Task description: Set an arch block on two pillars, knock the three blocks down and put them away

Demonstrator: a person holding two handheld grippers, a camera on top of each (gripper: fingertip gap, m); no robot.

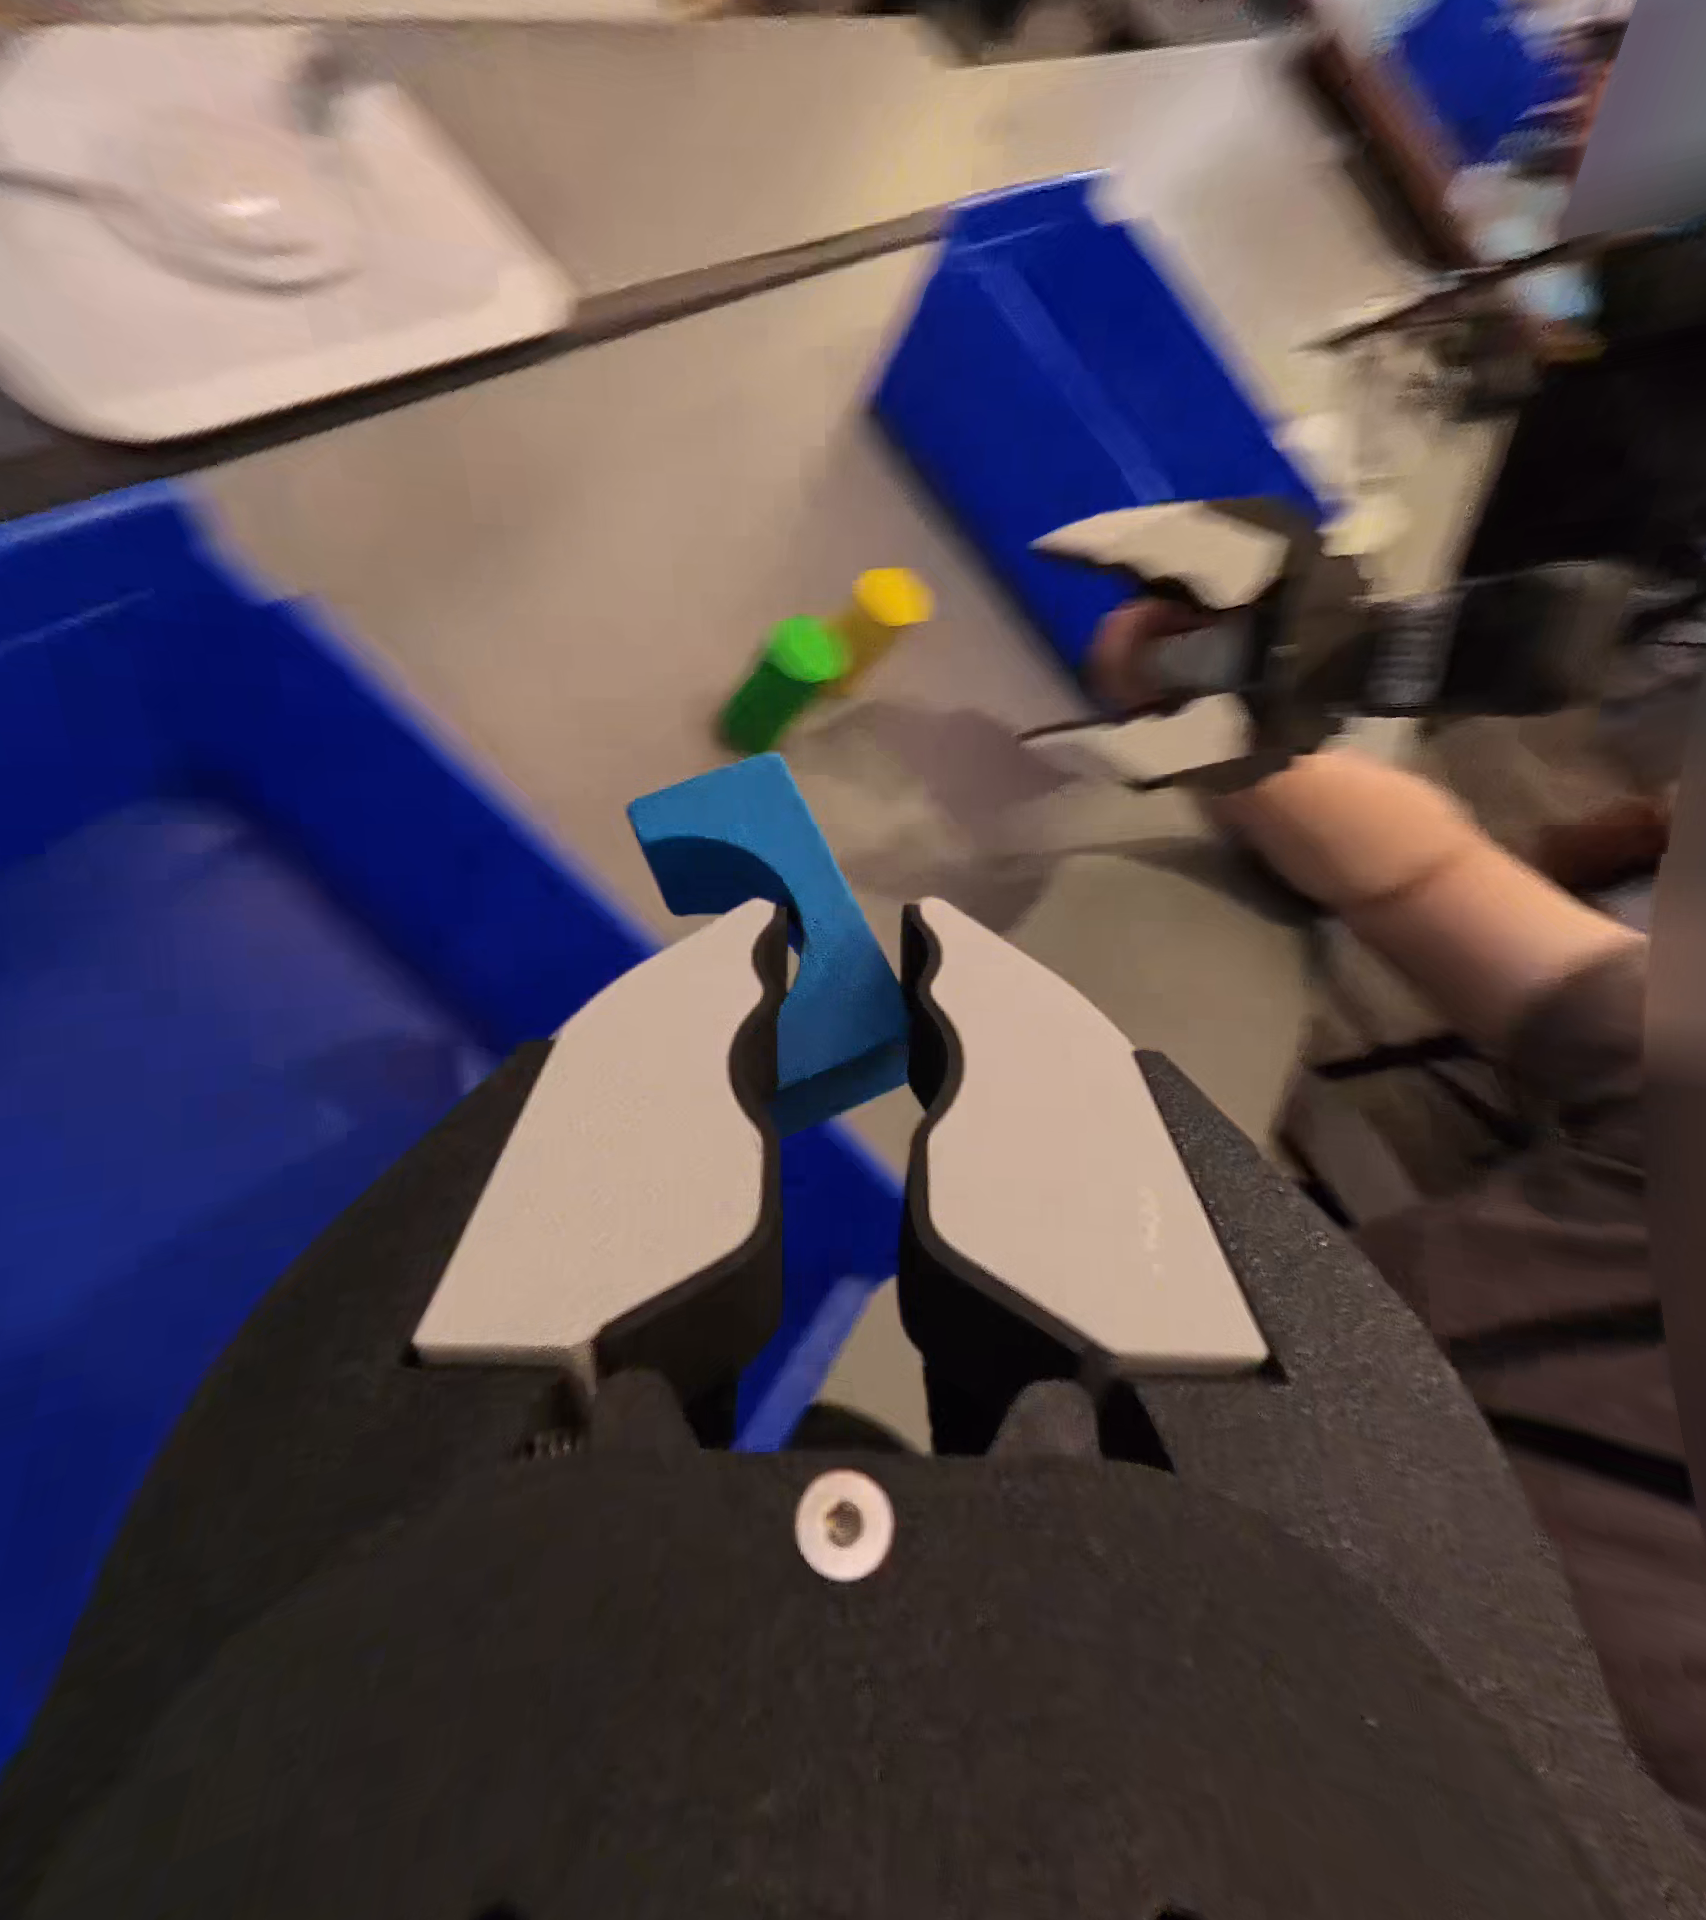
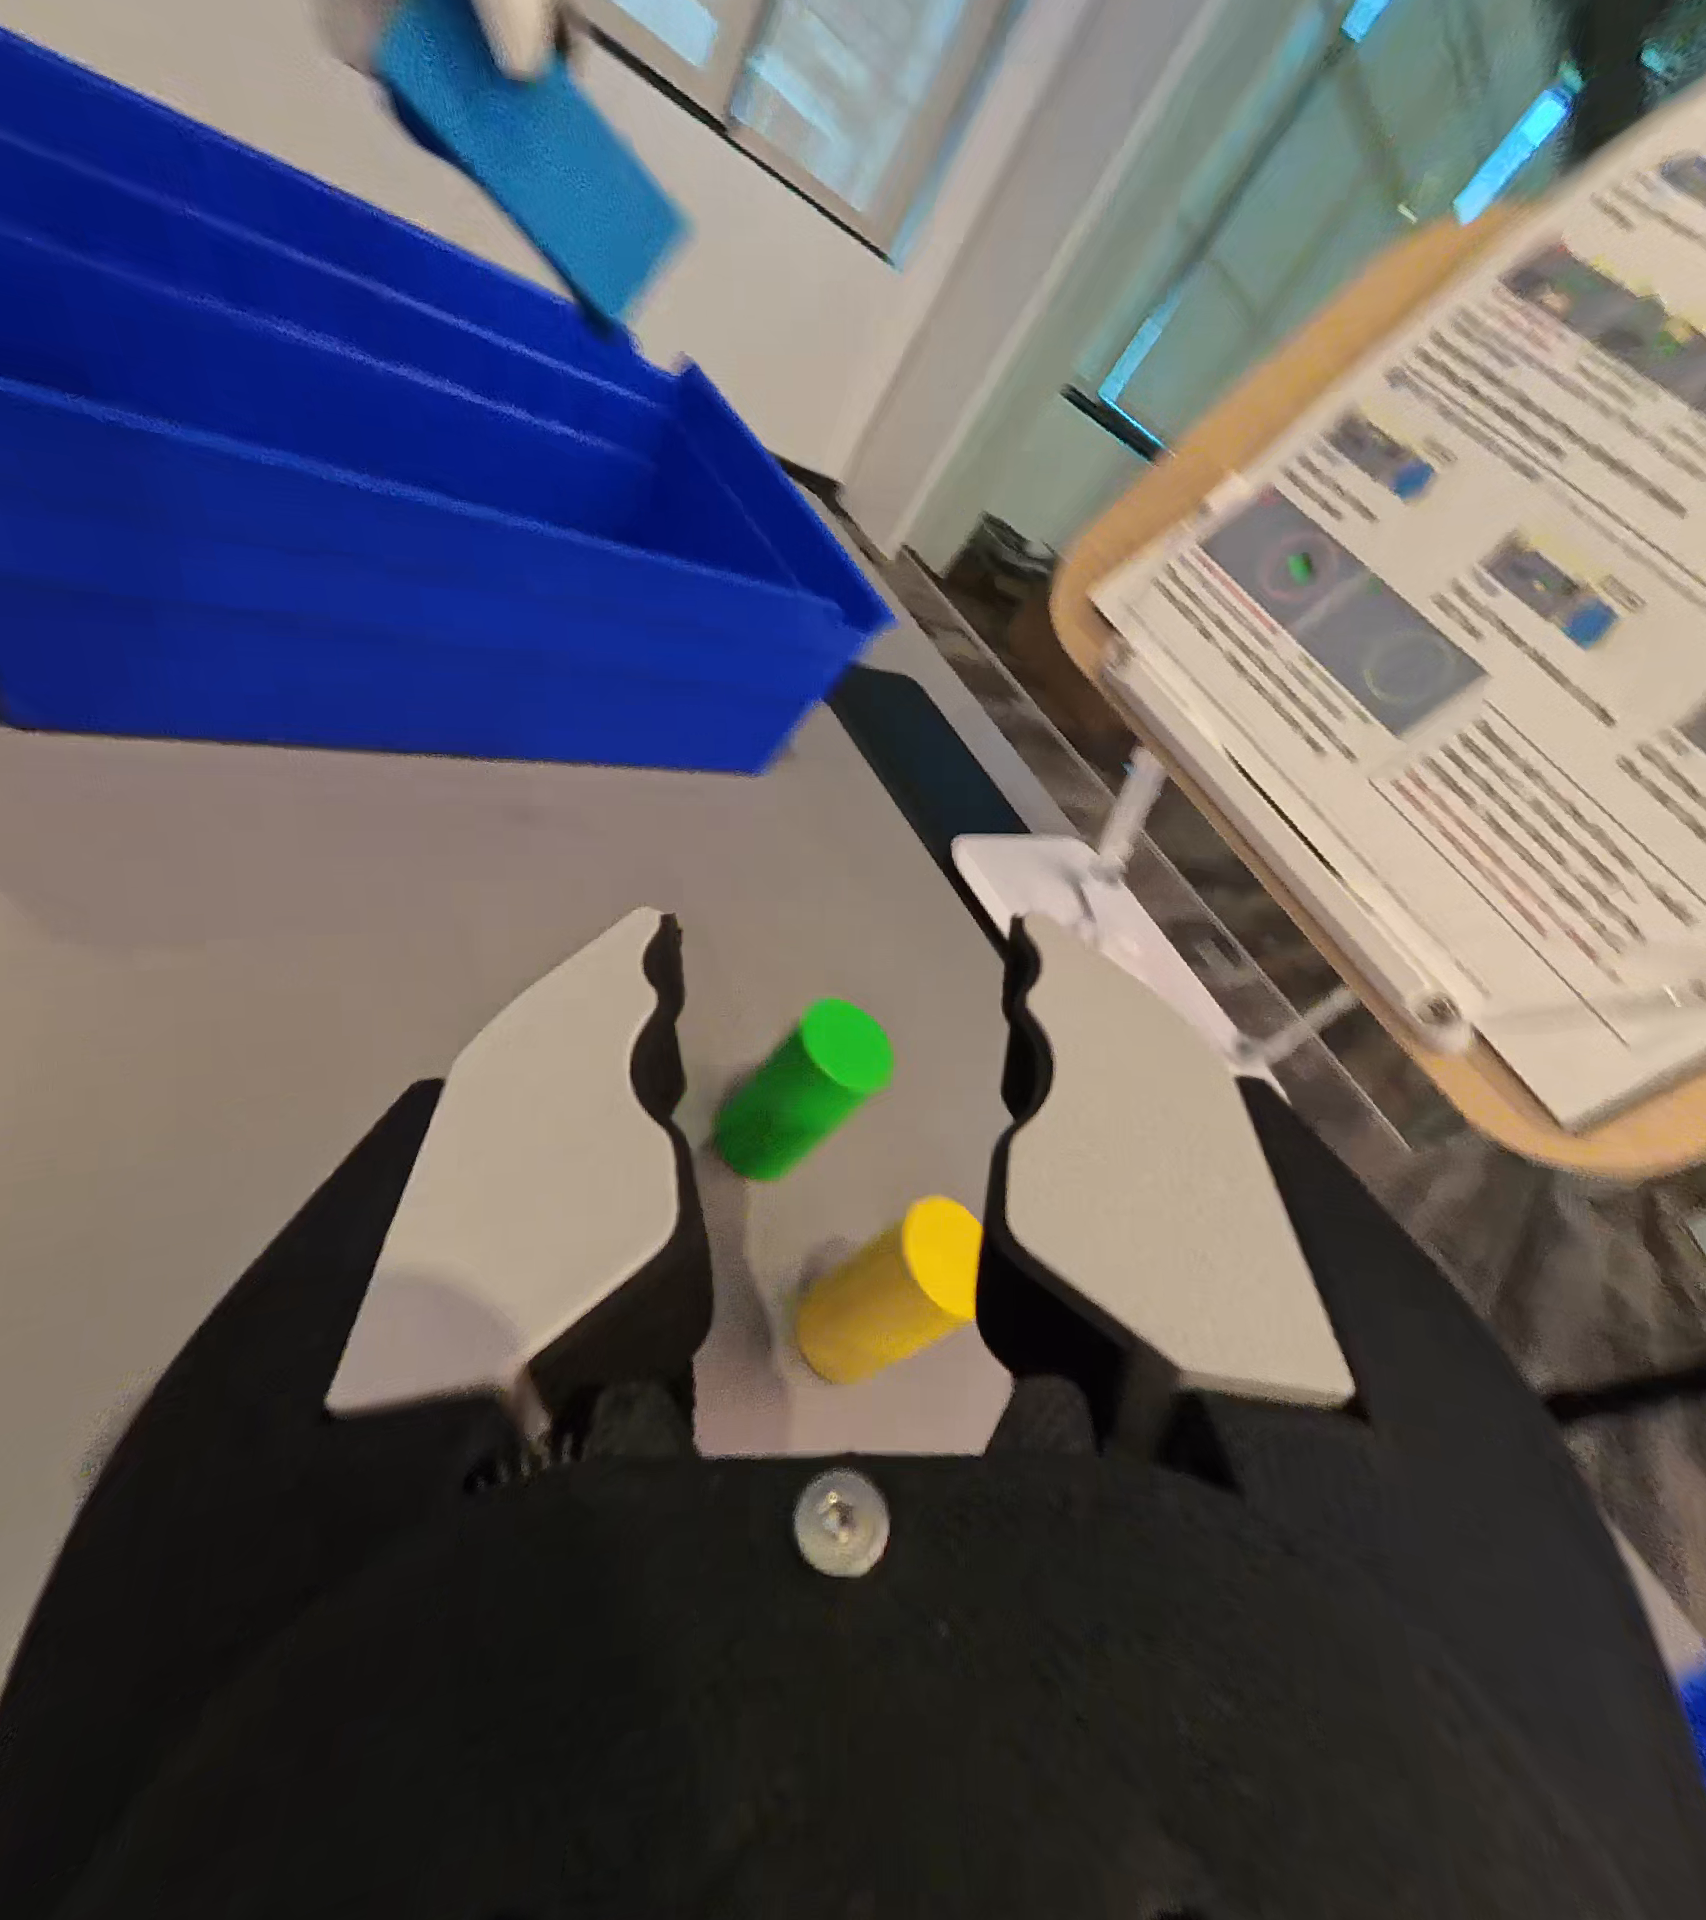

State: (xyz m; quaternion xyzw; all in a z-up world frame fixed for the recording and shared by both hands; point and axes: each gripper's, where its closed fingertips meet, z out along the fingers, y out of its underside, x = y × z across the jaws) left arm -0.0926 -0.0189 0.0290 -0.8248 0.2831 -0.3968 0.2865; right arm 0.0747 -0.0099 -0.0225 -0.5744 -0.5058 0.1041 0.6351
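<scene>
Left tool (image 1: 844, 920) is pinching the blue arch block (image 1: 787, 935) by one leg over the blue bin (image 1: 205, 831), looks light, rigid and a bit skewed, while the right tool (image 2: 844, 940) hangs wide open above the green pillar (image 2: 802, 1091) and yellow pillar (image 2: 885, 1304) lying near that bin on the desk (image 2: 205, 935).

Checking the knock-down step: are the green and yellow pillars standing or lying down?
Lying down. The green pillar and yellow pillar both rest on their sides on the table.

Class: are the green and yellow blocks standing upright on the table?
No: the green block and yellow block both lie on their sides.
</scene>
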